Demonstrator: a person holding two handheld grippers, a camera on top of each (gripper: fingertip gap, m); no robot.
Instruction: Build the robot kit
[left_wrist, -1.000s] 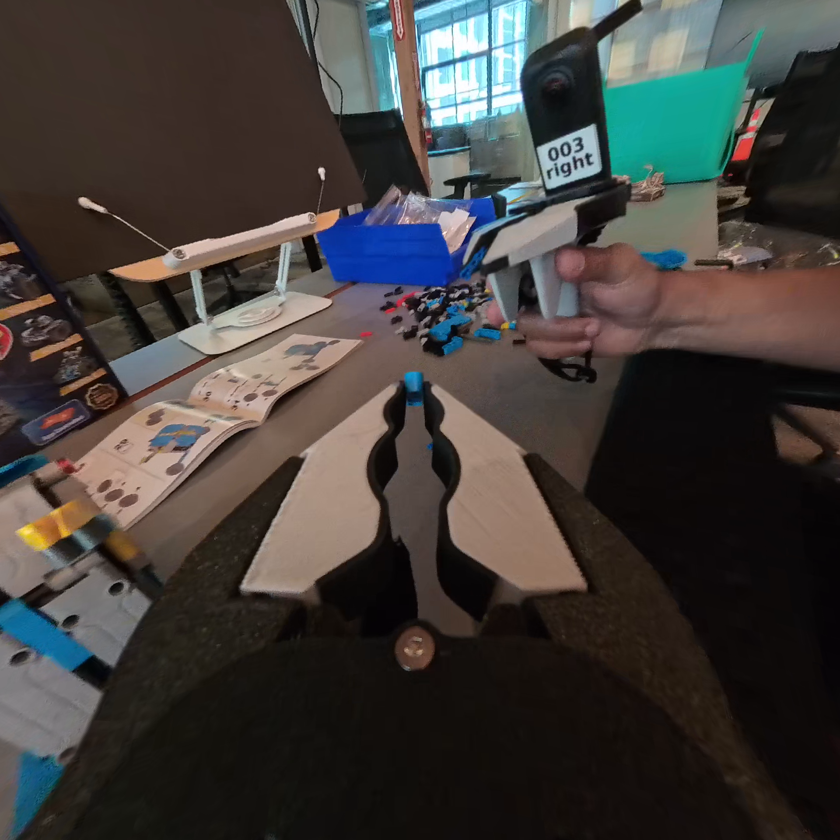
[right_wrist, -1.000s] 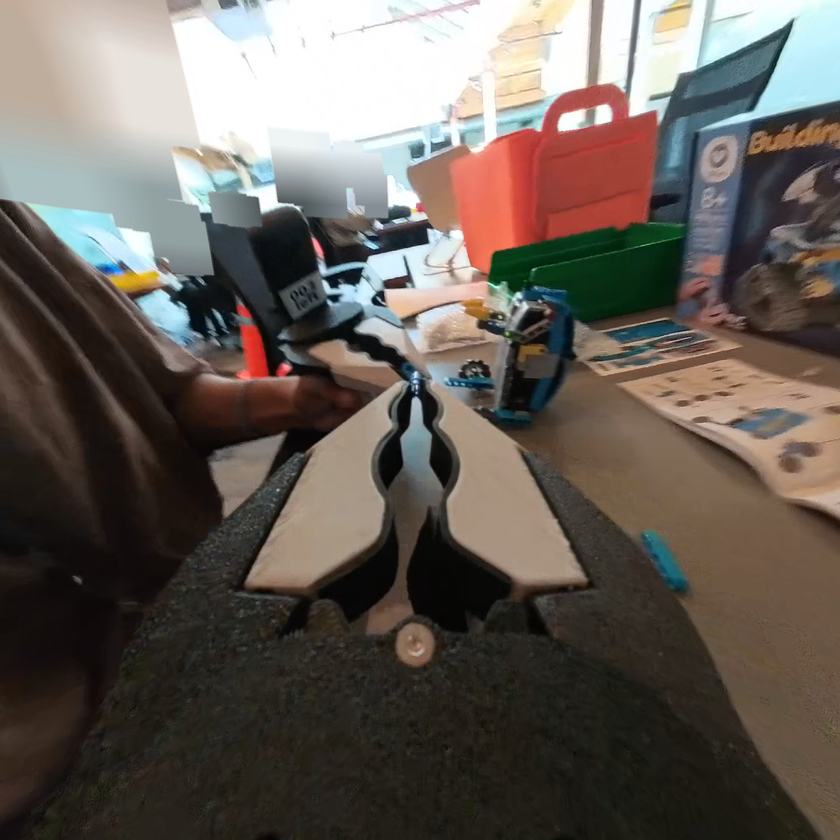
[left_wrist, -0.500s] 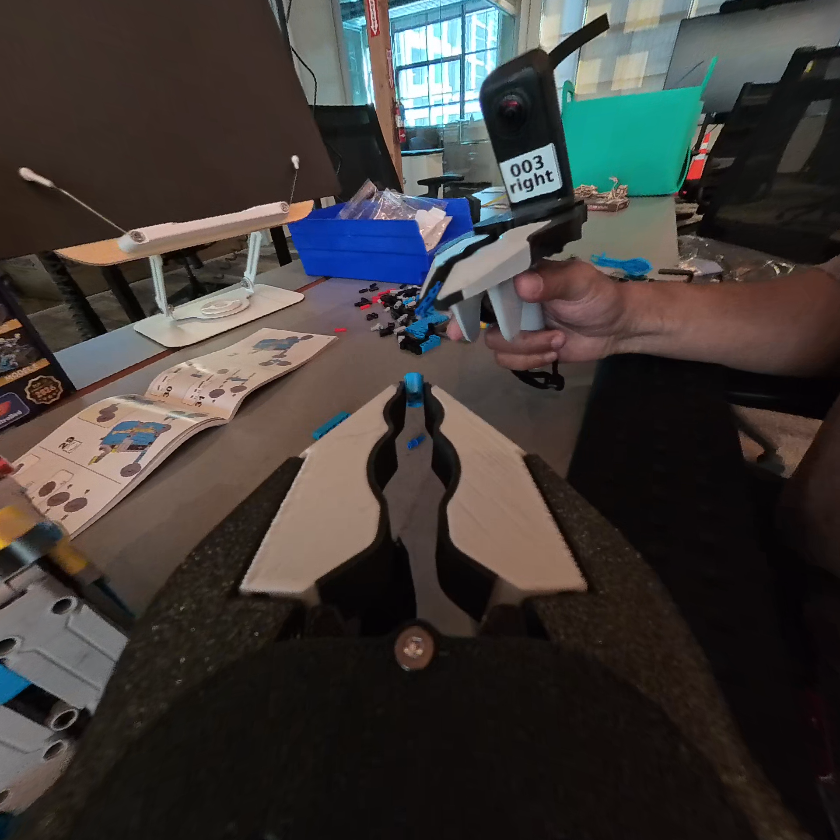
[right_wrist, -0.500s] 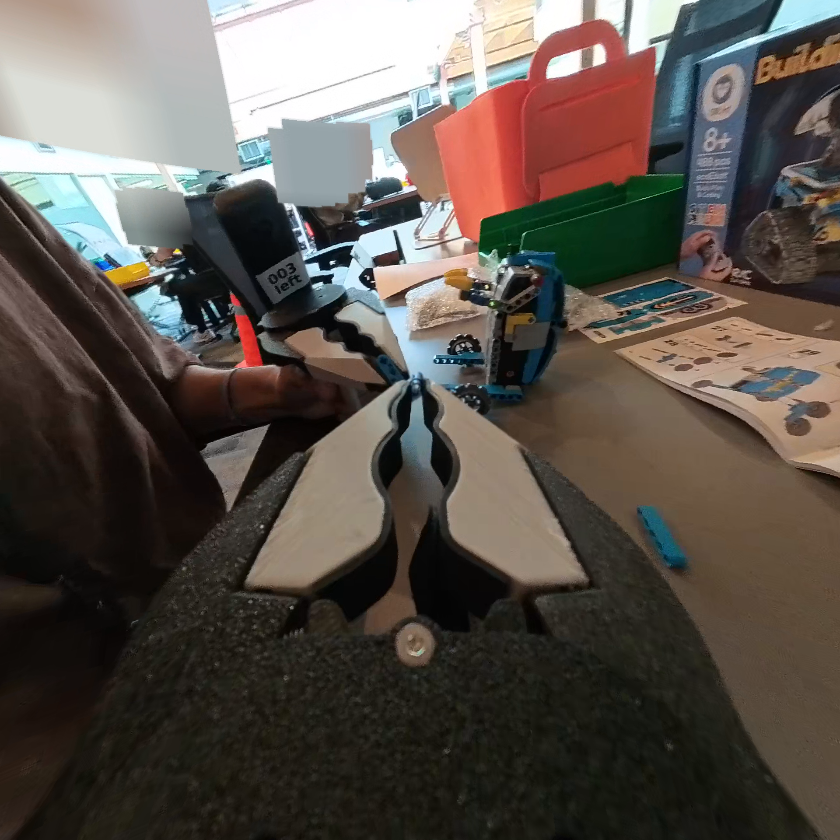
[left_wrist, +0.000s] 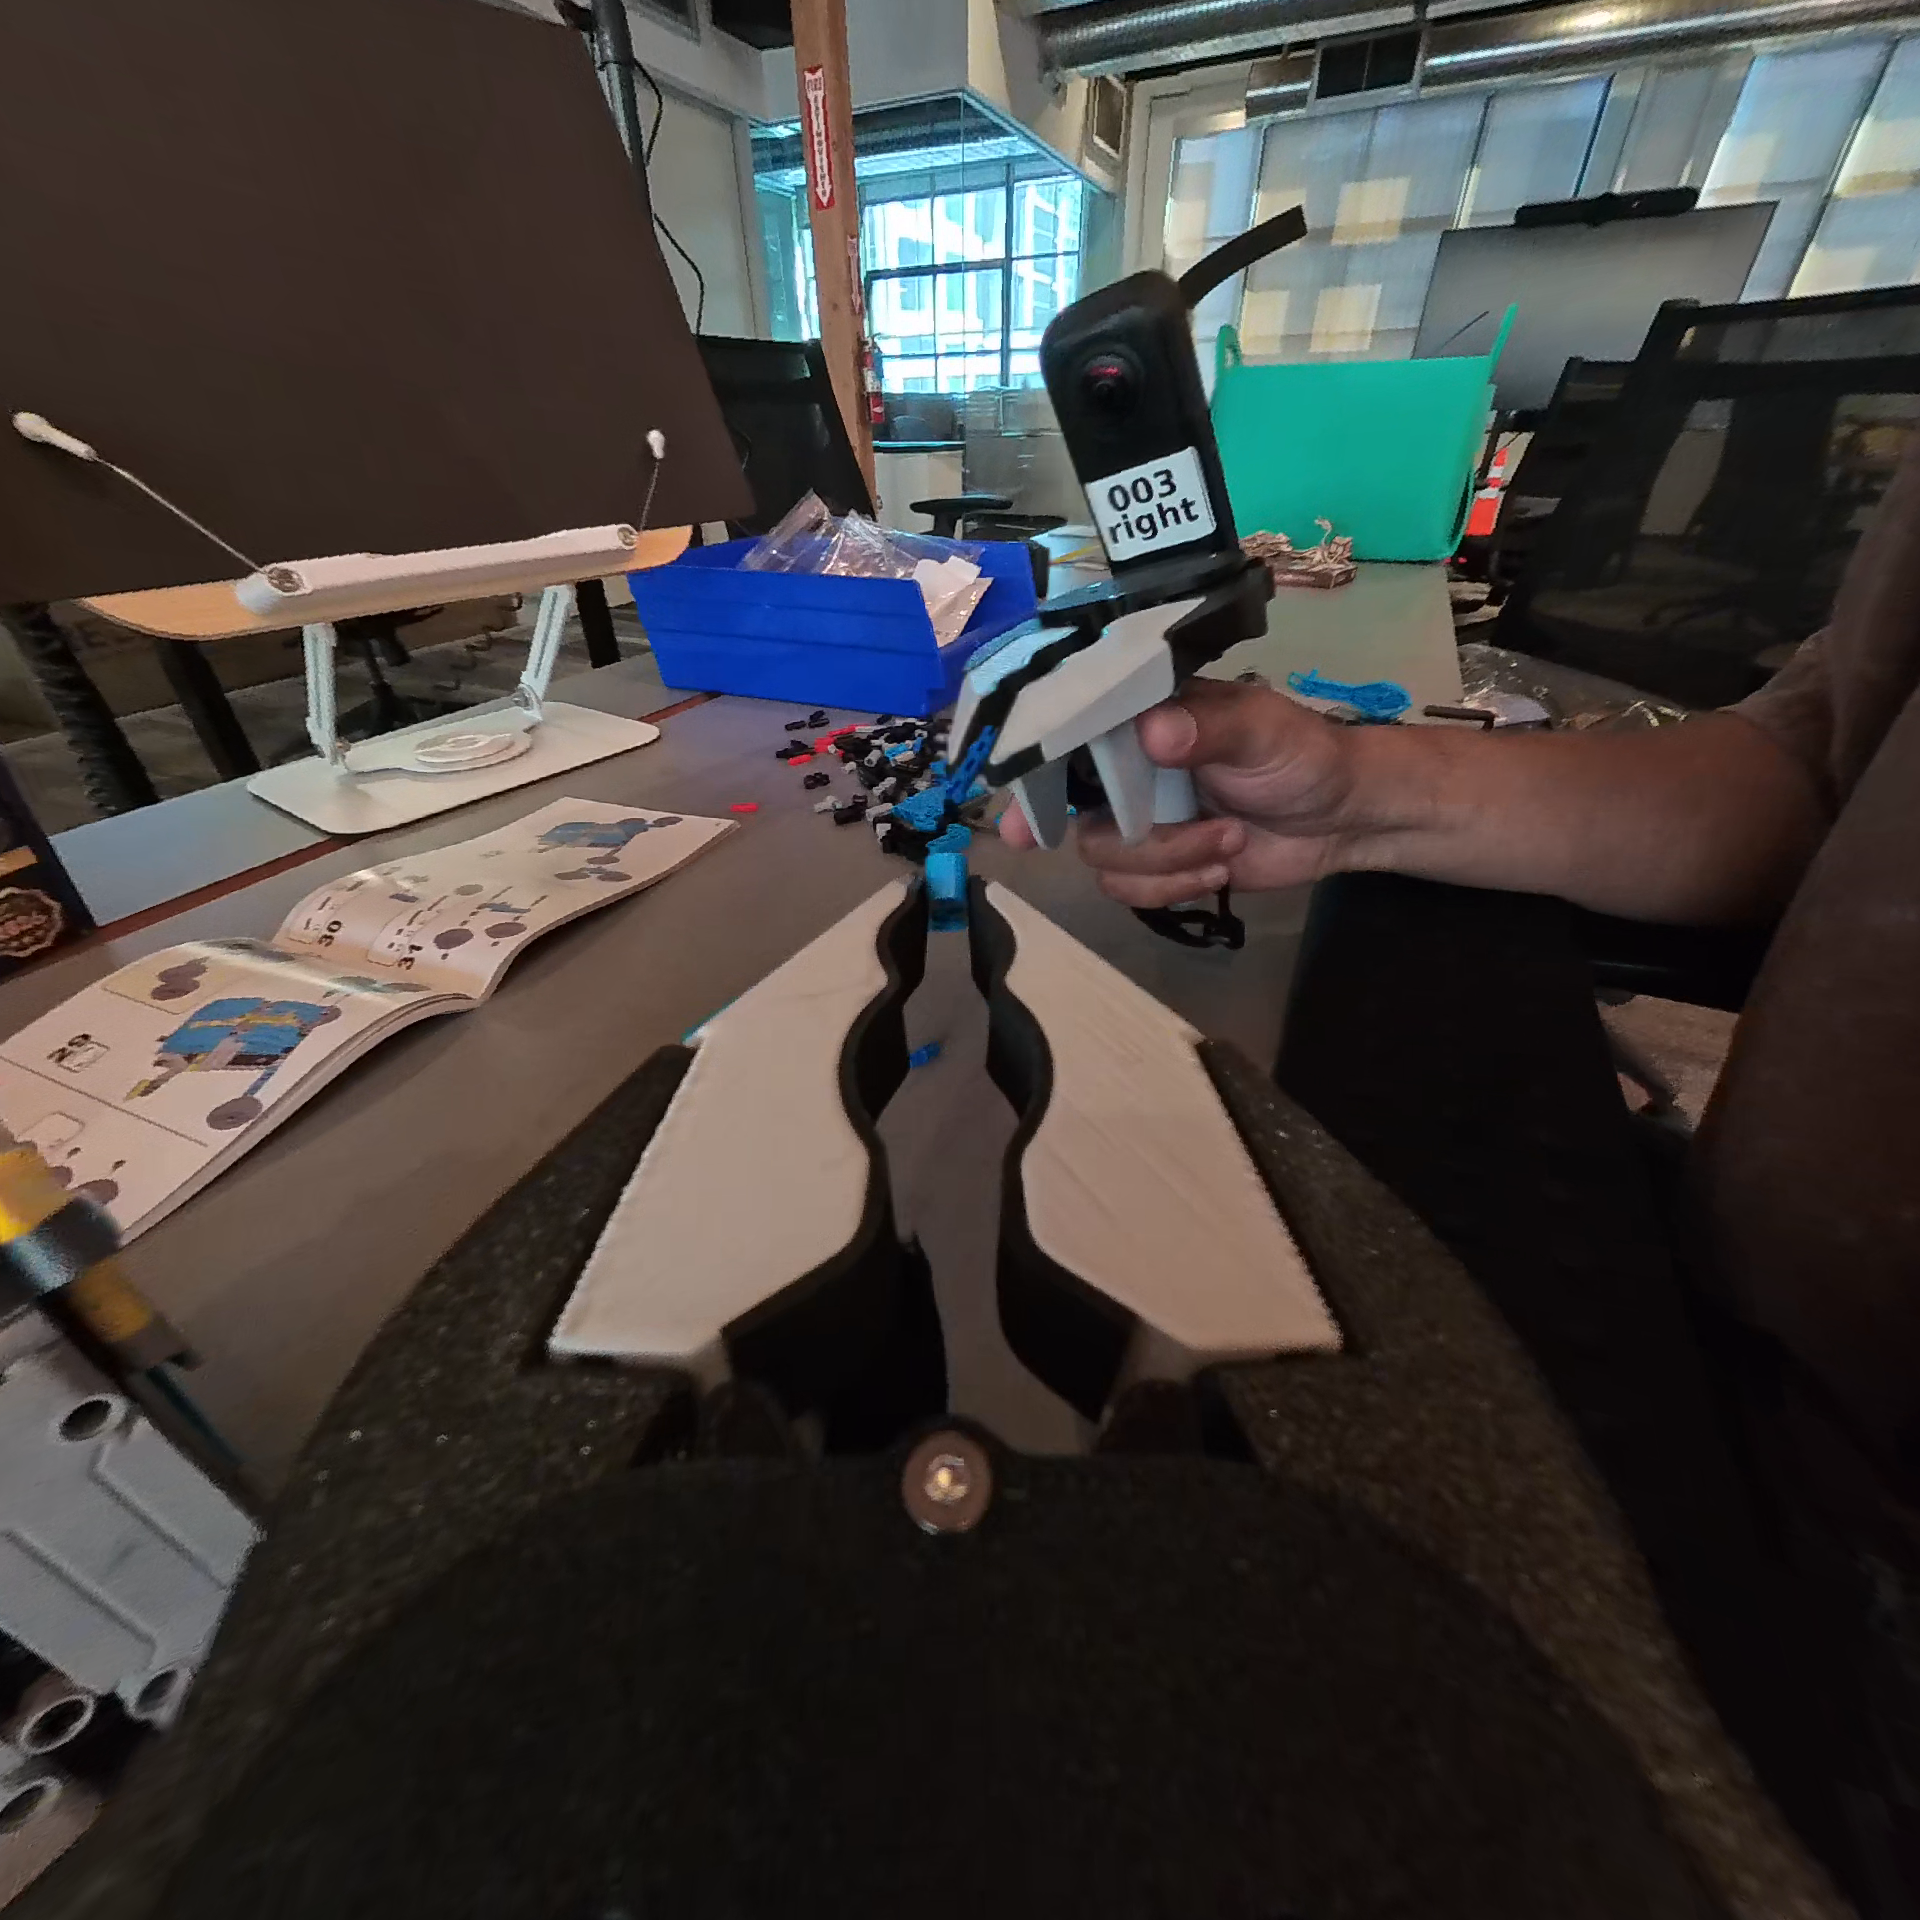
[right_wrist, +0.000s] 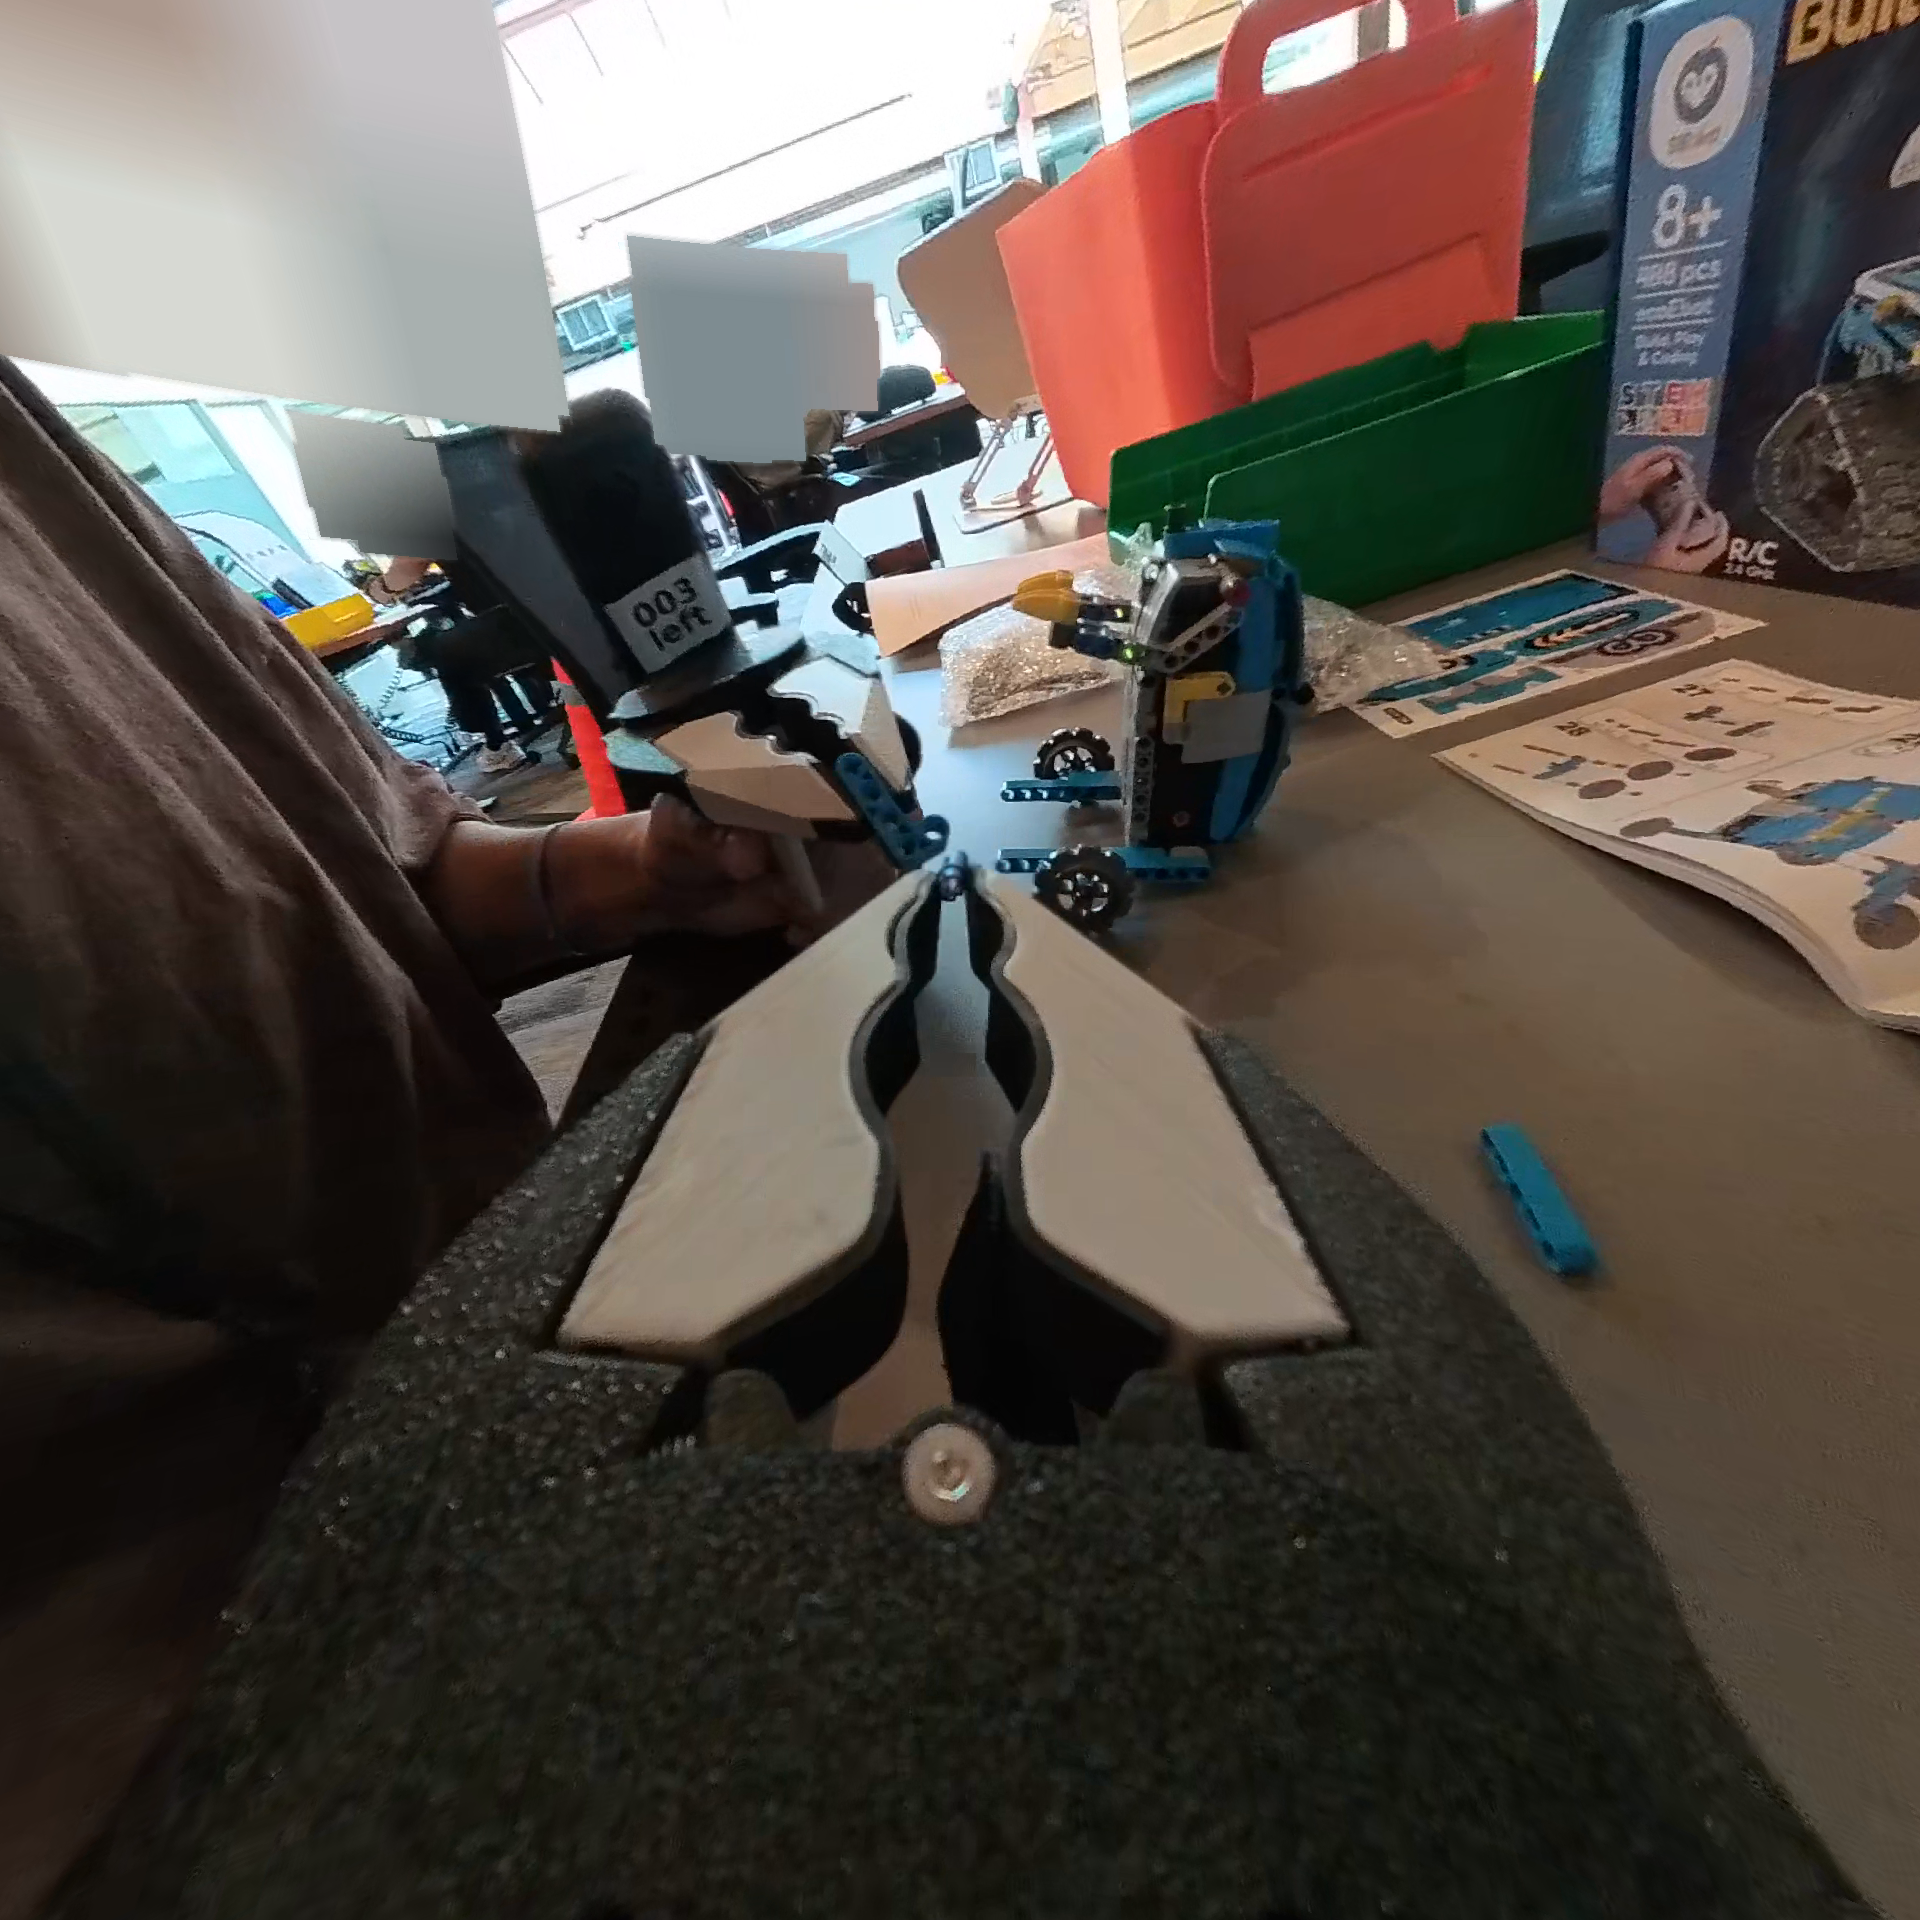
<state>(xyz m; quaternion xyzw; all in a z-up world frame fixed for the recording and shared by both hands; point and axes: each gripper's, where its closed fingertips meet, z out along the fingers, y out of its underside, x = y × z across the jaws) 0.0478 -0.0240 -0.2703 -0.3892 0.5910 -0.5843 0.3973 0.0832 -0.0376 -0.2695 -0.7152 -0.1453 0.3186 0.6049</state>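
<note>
My left gripper is shut on a blue beam, seen end-on at its tips. In the right wrist view the left gripper holds this holed blue beam pointing down and right. My right gripper is shut on a small dark blue piece, held just below the beam's free end, close to it. In the left wrist view the right gripper hangs in a hand just beyond my left tips. Both are above the grey table.
A blue and grey wheeled model stands beyond the tips. A loose blue beam lies to the right. An open booklet, a pile of small parts, a blue bin, a green bin and an orange bag surround the area. One gripper's finger ends stand about 5 cm off the other's.
The two grippers have come closer together. The right gripper has dropped lower and nearer my left tips, and its small piece now sits close to the beam's end.
</note>
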